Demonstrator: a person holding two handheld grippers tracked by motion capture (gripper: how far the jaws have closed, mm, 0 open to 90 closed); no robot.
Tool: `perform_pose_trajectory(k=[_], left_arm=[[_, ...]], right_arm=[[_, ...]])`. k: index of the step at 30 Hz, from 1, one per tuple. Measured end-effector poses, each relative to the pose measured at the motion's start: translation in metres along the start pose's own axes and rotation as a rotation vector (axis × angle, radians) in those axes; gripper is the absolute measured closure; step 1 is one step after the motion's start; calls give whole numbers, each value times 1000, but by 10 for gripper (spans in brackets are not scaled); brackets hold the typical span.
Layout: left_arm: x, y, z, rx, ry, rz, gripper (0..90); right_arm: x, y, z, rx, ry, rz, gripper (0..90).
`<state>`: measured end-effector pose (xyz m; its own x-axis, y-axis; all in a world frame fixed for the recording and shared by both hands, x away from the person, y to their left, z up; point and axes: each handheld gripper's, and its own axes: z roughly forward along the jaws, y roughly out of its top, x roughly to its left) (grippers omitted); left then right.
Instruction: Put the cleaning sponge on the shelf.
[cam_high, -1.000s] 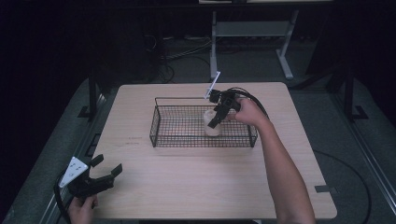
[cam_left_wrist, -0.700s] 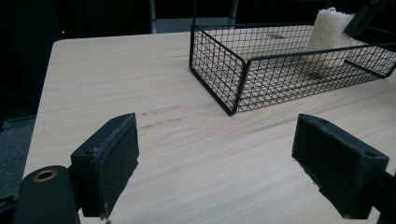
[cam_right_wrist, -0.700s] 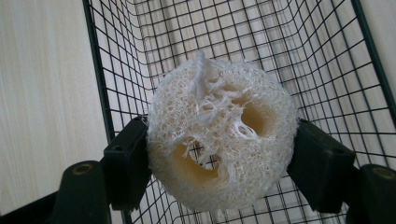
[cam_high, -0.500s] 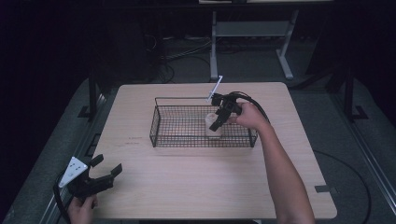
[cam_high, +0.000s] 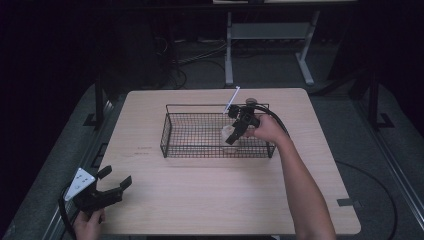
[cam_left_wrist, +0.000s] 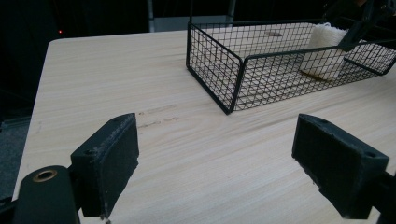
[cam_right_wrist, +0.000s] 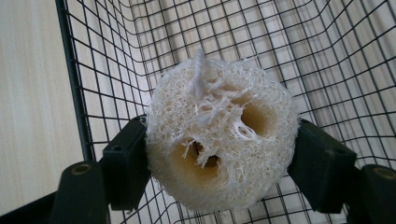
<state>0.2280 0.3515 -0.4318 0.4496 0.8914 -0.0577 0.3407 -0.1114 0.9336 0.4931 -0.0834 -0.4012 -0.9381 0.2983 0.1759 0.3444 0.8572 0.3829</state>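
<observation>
Loofah held inside wire basket by right tool

Loofah (cam_right_wrist: 222, 135), a pale fibrous round piece with holes through its face, sits between the two black jaws of the right tool (cam_high: 235, 131), both pads pressed against its sides. It is inside the black wire basket (cam_high: 170, 131), towards the basket's right end, in the high view. The basket stands on the light wood surface (cam_high: 210, 185). The left tool (cam_left_wrist: 233, 163) hovers over the near-left corner of the surface, jaws spread wide with nothing between them, well apart from the basket.
</observation>
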Motion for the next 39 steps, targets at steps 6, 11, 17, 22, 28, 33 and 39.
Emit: perform_pose_trajectory(k=[6,11,17,22,28,33,39], left_arm=[[-1,0,1,0,2,4,139],[0,0,1,-1,-3,-5,140],[0,1,1,-2,-4,-3,139],[0,0,1,-3,-2,-5,139],[1,0,1,-2,-3,-5,139],[2,0,0,-2,-1,-4,139],[2,0,-1,-9,-1,-12,139]], right_arm=[[-2,-1,-2,-9,-17,-2,262],[-1,-1,-3,-8,-20,1,222],[5,1,-9,-20,-33,-6,191],[7,2,-16,-30,-37,-11,188],[9,2,-20,-45,-31,-15,185],[10,2,-21,-38,-37,-14,180],[13,2,-25,-50,-47,-16,177]])
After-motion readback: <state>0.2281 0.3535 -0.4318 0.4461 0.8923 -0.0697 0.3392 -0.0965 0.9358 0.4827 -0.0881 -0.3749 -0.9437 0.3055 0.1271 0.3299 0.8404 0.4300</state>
